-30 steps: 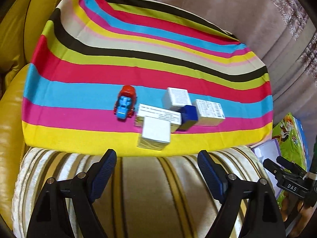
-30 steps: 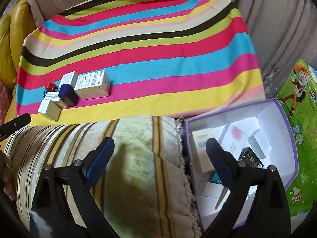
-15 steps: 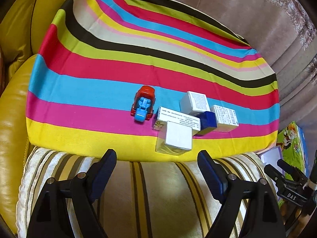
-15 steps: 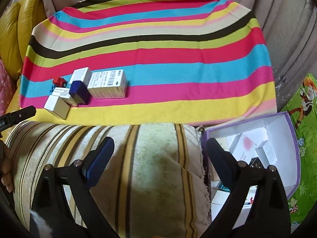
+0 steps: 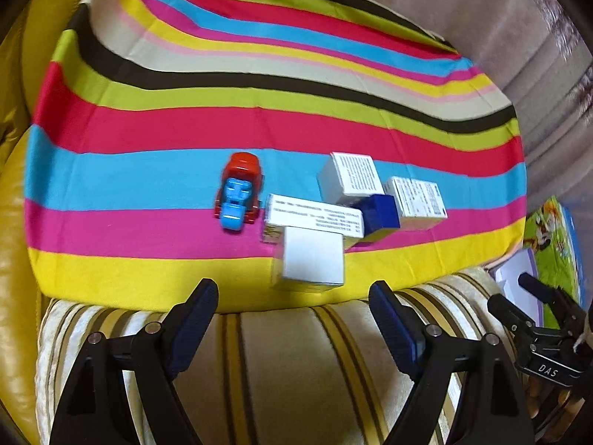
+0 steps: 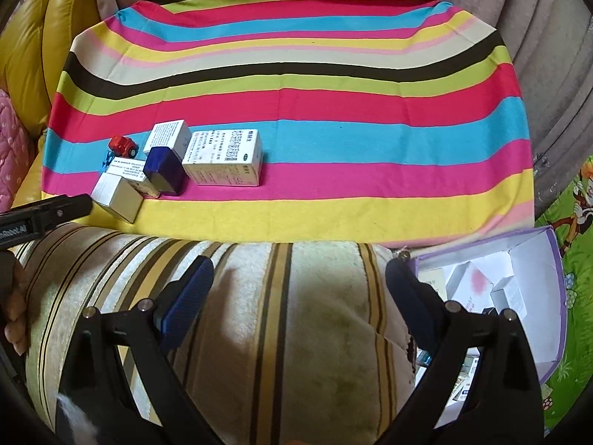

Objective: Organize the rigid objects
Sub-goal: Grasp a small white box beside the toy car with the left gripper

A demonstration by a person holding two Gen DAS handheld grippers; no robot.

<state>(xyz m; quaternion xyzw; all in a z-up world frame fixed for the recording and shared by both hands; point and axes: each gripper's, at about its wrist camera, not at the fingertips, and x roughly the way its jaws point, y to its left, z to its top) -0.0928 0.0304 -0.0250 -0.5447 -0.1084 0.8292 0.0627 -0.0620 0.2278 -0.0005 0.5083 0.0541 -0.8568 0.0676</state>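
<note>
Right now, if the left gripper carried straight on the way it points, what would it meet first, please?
Probably the plain white box at the cloth's near yellow edge: it sits just ahead of the open left gripper, roughly centred between the fingers. Depth is uncertain; a steep path might touch the striped cushion first.

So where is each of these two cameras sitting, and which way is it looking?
Left wrist: on the left gripper, angled down at the toy truck and boxes on the striped cloth; the right gripper shows at the edge.
Right wrist: on the right gripper, facing the cloth and the purple bin; a hand shows.
Shared: truck, boxes, cloth.
</note>
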